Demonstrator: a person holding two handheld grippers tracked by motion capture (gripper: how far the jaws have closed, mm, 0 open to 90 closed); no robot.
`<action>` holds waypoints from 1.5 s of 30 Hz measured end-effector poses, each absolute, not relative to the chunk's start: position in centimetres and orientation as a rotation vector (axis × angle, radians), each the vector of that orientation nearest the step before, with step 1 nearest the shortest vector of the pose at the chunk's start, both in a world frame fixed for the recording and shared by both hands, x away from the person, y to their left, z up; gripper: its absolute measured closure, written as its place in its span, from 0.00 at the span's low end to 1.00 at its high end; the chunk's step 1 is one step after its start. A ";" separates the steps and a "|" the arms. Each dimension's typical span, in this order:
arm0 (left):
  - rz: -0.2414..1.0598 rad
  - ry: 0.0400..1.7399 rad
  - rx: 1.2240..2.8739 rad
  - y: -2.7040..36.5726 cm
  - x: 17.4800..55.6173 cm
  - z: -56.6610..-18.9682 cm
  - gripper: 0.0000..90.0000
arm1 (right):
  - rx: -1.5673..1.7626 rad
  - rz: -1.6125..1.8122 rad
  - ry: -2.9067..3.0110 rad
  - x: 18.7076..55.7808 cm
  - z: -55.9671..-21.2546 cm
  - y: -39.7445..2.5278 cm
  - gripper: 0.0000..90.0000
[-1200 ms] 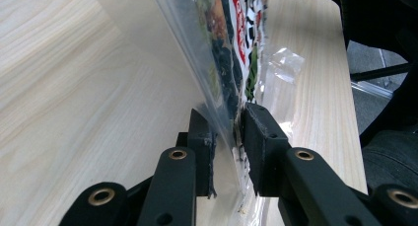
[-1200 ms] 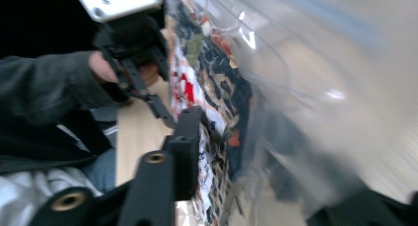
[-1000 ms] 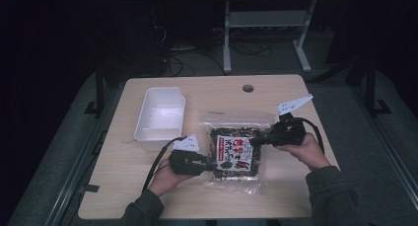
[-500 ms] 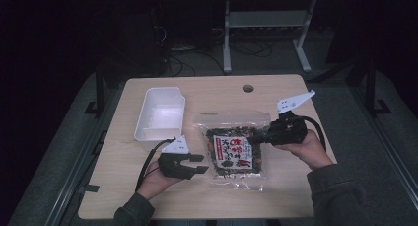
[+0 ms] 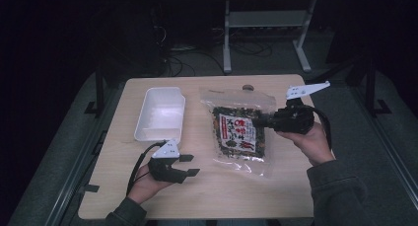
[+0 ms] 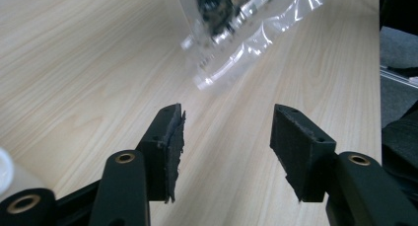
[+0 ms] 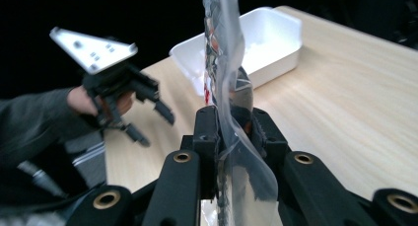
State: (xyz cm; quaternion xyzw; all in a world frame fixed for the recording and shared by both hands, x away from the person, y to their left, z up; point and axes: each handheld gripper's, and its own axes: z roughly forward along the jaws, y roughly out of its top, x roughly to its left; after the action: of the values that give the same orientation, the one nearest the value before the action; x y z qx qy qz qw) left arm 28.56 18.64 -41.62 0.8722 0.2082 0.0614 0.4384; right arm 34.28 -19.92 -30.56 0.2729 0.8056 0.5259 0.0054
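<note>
Currently the table (image 5: 123, 137) carries a white tray (image 5: 160, 112) just left of the snack bag (image 5: 241, 134); right gripper (image 5: 263, 121) has its jaws clamped on that bag's right edge; left gripper (image 5: 190, 165), jaws spread wide and empty, sits near the bag's lower-left corner

The room is dark. A light wood bench (image 5: 231, 196) stands on a grey floor (image 5: 54, 162). The bench has a small round hole (image 5: 248, 87) near its far edge. Behind it stands a grey metal stand (image 5: 266, 23), with black cables (image 5: 197, 58) lying on the floor.
</note>
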 end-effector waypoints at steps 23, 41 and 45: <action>0.228 0.596 2.195 21.7 27.3 -42.0 0.35 | 1.129 1.689 2.011 36.2 -28.2 -16.0 0.84; 0.235 0.658 2.182 24.0 26.8 -42.3 0.31 | 1.120 1.742 1.927 39.0 -27.3 -9.5 0.84; 0.239 0.662 2.189 24.2 26.8 -42.4 0.31 | 1.108 1.755 1.922 39.6 -27.0 -8.1 0.84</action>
State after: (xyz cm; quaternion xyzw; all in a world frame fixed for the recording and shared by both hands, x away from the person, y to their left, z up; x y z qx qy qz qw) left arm 26.79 24.20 -42.38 0.8687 0.2629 0.0949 0.4089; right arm 39.57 -8.14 -26.97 0.3871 0.6712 0.6127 0.1558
